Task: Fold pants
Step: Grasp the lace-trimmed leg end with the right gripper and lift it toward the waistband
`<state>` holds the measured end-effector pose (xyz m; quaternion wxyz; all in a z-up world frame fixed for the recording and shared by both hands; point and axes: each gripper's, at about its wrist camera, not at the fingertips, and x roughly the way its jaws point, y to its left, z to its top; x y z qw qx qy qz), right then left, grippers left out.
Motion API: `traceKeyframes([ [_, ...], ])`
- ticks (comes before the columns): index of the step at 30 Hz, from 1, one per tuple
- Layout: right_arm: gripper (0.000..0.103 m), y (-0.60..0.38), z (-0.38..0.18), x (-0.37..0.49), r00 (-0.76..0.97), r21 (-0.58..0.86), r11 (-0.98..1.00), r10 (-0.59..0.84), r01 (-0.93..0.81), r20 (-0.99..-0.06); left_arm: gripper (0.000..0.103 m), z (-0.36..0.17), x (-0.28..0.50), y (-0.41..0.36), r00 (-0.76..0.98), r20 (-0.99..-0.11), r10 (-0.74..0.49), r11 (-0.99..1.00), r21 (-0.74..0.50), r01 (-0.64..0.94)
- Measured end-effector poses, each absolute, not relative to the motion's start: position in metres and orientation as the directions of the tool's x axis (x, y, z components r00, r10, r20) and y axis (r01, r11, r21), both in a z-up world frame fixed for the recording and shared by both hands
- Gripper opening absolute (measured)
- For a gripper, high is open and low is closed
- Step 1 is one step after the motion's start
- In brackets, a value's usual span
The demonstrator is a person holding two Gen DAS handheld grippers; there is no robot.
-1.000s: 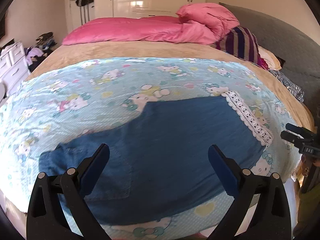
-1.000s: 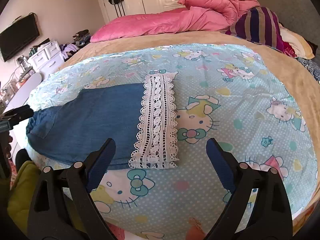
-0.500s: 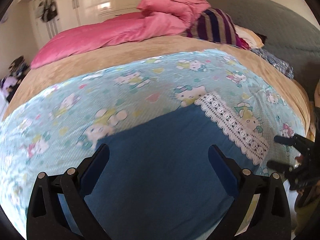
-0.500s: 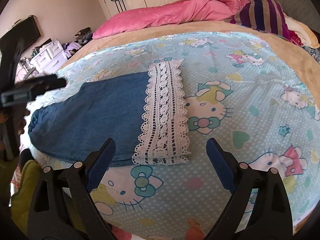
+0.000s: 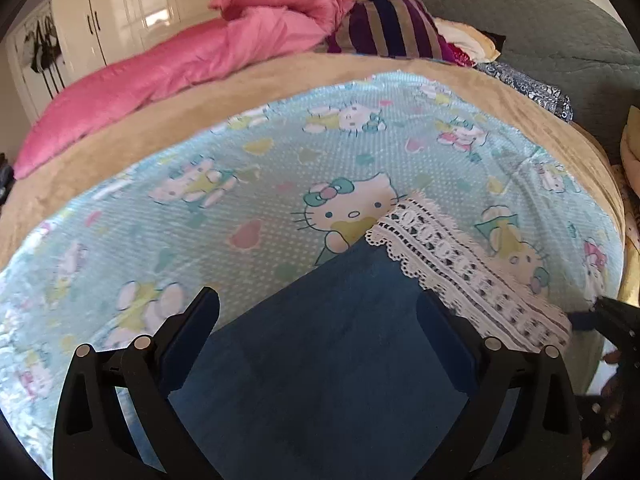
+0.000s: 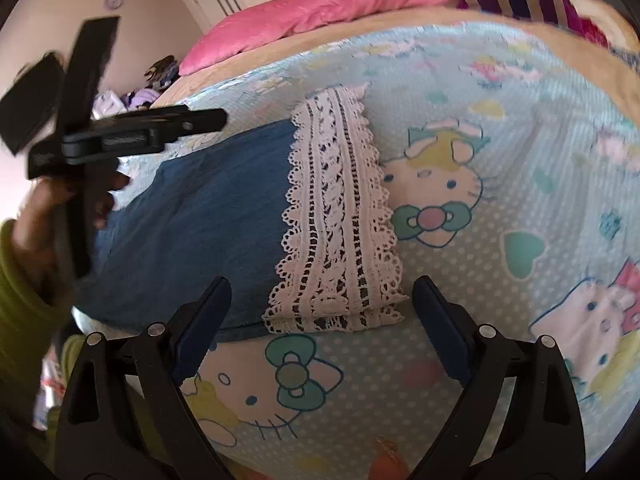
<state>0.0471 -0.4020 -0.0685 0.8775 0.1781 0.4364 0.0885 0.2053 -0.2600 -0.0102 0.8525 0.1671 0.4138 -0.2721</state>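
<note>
Blue denim pants [image 5: 332,344] [image 6: 208,216] lie flat on the cartoon-cat sheet, their legs ending in a white lace hem [image 5: 460,268] [image 6: 336,208]. My left gripper [image 5: 318,312] hovers open over the denim, with nothing between its fingers. My right gripper [image 6: 322,300] is open just in front of the near end of the lace hem. In the right wrist view the left gripper [image 6: 132,128] shows above the pants, held by a hand in a green sleeve [image 6: 24,280]. The tip of the right gripper [image 5: 612,316] shows at the lace's end in the left wrist view.
The light blue cartoon-cat sheet [image 5: 280,184] [image 6: 500,160] lies over a tan bedspread [image 5: 200,112]. Pink quilt [image 5: 180,64] and striped pillow [image 5: 392,24] sit at the bed's far end. White wardrobes [image 5: 132,4] stand behind. A grey couch [image 5: 560,32] is at right.
My left gripper swung right along the pants toward the lace hem, so the waist end left its view. My right gripper moved closer to the lace hem. Both stayed open.
</note>
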Motion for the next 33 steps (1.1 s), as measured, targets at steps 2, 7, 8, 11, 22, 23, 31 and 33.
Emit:
traceKeyframes([
  [2,0.086,-0.402,-0.069,0.049,0.604,0.395,0.919,0.315,0.000,-0.732,0.098,-0.022,0.216,-0.266,0.488,-0.808,-0.329,0.790,0.049,0.612],
  [7,0.074,-0.402,-0.072,0.056,0.605,0.402,0.916,0.320,-0.001,-0.729,0.095,-0.040,0.240,-0.274,0.447,-0.823,-0.350,0.784,0.003,0.621],
  [8,0.071,-0.401,-0.073,0.058,0.604,0.401,0.916,0.320,-0.001,-0.730,0.090,-0.042,0.243,-0.275,0.442,-0.823,-0.358,0.781,-0.004,0.624],
  [11,0.067,-0.399,-0.073,0.061,0.602,0.397,0.918,0.321,-0.007,-0.731,0.086,-0.052,0.252,-0.280,0.399,-0.832,-0.385,0.759,-0.040,0.650],
  [22,0.042,-0.394,-0.076,0.068,0.619,0.440,0.897,0.374,-0.050,-0.691,0.038,-0.069,0.244,-0.286,0.356,-0.831,-0.428,0.752,-0.109,0.650],
  [23,0.038,-0.393,-0.076,0.069,0.621,0.442,0.895,0.377,-0.054,-0.687,0.020,-0.067,0.239,-0.289,0.340,-0.828,-0.446,0.730,-0.117,0.673],
  [31,0.025,-0.379,-0.063,0.074,0.638,0.431,0.895,0.397,-0.111,-0.660,0.007,-0.061,0.234,-0.276,0.334,-0.804,-0.493,0.745,-0.191,0.640],
  [33,0.025,-0.368,-0.050,0.072,0.652,0.403,0.902,0.401,-0.157,-0.643,0.007,-0.055,0.231,-0.266,0.333,-0.782,-0.528,0.742,-0.234,0.628],
])
